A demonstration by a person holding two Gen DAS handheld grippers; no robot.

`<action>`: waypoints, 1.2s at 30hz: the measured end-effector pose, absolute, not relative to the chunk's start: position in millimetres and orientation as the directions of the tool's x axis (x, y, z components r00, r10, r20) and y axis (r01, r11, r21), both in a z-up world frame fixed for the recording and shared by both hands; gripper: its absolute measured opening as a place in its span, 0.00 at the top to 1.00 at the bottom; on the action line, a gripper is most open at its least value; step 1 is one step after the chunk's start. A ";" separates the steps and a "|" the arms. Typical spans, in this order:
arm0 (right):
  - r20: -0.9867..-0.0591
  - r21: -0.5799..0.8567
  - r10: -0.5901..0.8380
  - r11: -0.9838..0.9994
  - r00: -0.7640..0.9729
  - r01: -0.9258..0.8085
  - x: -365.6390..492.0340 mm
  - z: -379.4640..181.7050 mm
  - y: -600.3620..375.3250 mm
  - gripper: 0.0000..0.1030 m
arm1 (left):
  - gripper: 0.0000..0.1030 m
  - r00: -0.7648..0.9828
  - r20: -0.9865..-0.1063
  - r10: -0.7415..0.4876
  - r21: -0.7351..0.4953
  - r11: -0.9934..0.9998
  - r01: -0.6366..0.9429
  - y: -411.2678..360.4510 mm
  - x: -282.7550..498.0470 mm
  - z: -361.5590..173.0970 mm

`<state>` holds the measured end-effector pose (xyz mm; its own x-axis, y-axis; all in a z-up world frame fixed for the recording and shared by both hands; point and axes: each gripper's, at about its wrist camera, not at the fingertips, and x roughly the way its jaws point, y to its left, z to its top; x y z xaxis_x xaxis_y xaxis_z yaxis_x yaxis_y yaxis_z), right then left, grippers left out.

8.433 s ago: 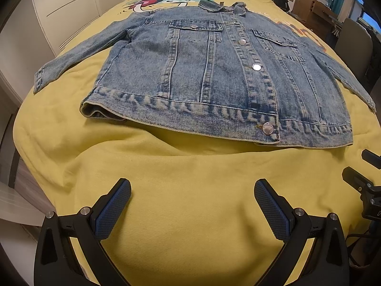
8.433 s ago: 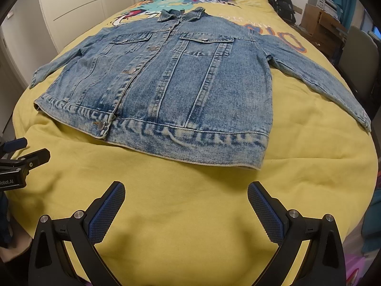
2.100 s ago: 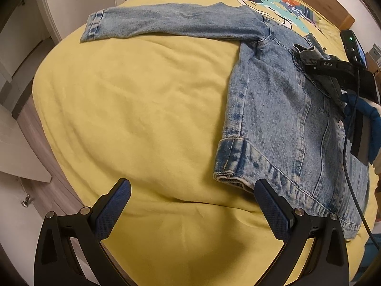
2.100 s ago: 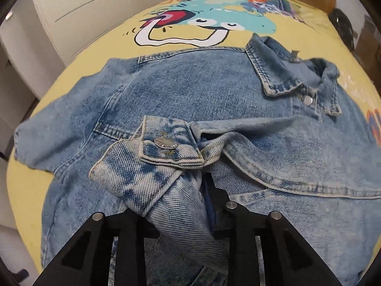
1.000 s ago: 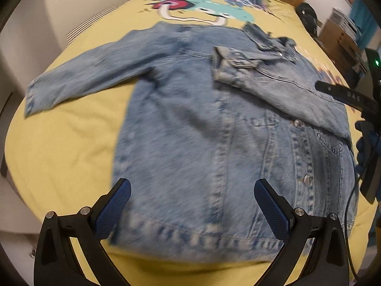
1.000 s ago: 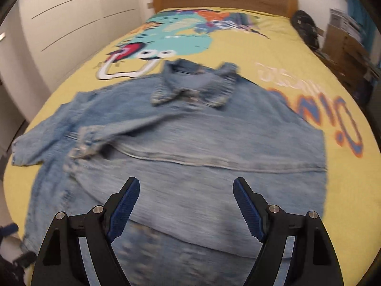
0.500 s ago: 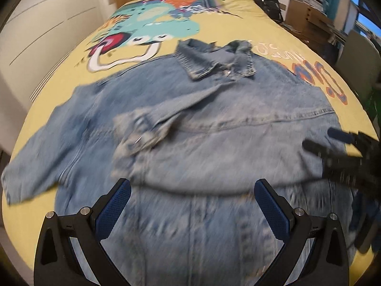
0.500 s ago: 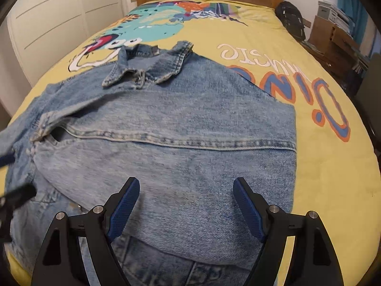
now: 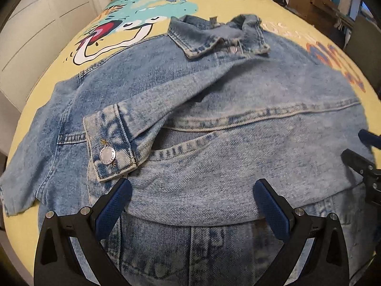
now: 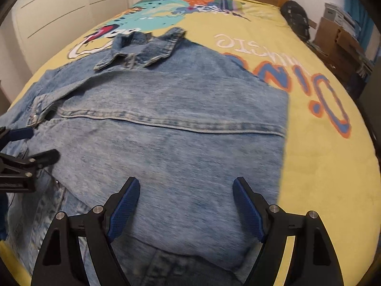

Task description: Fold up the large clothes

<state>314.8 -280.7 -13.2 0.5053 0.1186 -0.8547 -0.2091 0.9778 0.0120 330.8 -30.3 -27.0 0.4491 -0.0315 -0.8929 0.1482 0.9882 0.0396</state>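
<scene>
Faded blue denim jacket [image 9: 238, 124] lies front-up across the yellow cartoon-print bed cover [image 10: 321, 178], collar [image 9: 214, 35] at the far end, hem nearest me. Change logged: the right side panel and its sleeve are now folded inward over the chest. The right edge is a straight fold line, and the buttoned cuff [image 9: 109, 147] rests on the left-centre of the body. 8.4 s ago the jacket was spread flat, both sleeves out. 2.1 s ago my right tongs [image 10: 185, 205] were clamped on that cuff, carrying it across; now they are spread wide with nothing between them, above the folded panel. Left tongs [image 9: 190, 205] also wide open, holding nothing, just near of the cuff. Since 0.5 s ago both views have closed in on the cloth.

Reading: the first side fold is done. The left sleeve [image 9: 21, 181] still lies out flat at the left, so I judge it comes next.
</scene>
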 end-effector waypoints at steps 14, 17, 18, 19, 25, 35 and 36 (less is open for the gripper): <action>-0.818 -0.011 0.108 0.979 0.565 -0.203 366.1 -2.0 -262.1 0.20 | 0.01 0.537 -0.843 -0.031 0.042 0.992 0.122 -46.2 368.9 6.0; -0.835 -0.032 0.093 0.976 0.543 -0.217 378.7 -14.4 -255.2 0.20 | 0.01 0.520 -0.854 -0.002 0.054 0.994 0.093 -39.3 377.9 -7.1; -0.836 -0.045 0.089 0.972 0.541 -0.230 380.1 -17.5 -253.4 0.20 | 0.01 0.512 -0.859 0.011 0.065 0.994 0.088 -36.6 379.8 -12.2; -0.836 -0.049 0.091 0.970 0.541 -0.239 380.6 -19.0 -253.4 0.20 | 0.01 0.505 -0.863 0.024 0.079 0.993 0.088 -33.6 380.7 -17.0; -0.845 -0.026 0.084 0.980 0.528 -0.198 378.3 -15.4 -274.2 0.20 | 0.01 0.486 -0.872 0.048 0.076 0.996 0.038 -2.4 379.0 -19.9; -0.845 -0.003 0.127 0.971 0.520 -0.241 323.2 -3.9 -256.2 0.20 | 0.01 0.497 -0.867 0.039 0.051 0.999 0.012 8.1 344.3 -4.2; -0.854 -0.006 0.124 0.969 0.505 -0.248 317.8 -8.4 -253.9 0.20 | 0.01 0.485 -0.873 0.042 0.051 0.999 0.005 9.4 342.6 -7.9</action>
<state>317.8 -253.9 -8.4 0.5052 0.1242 -0.8540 -0.2480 0.9687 -0.0058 342.6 9.4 -7.9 0.4851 0.0423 -0.8734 0.0046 0.9987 0.0509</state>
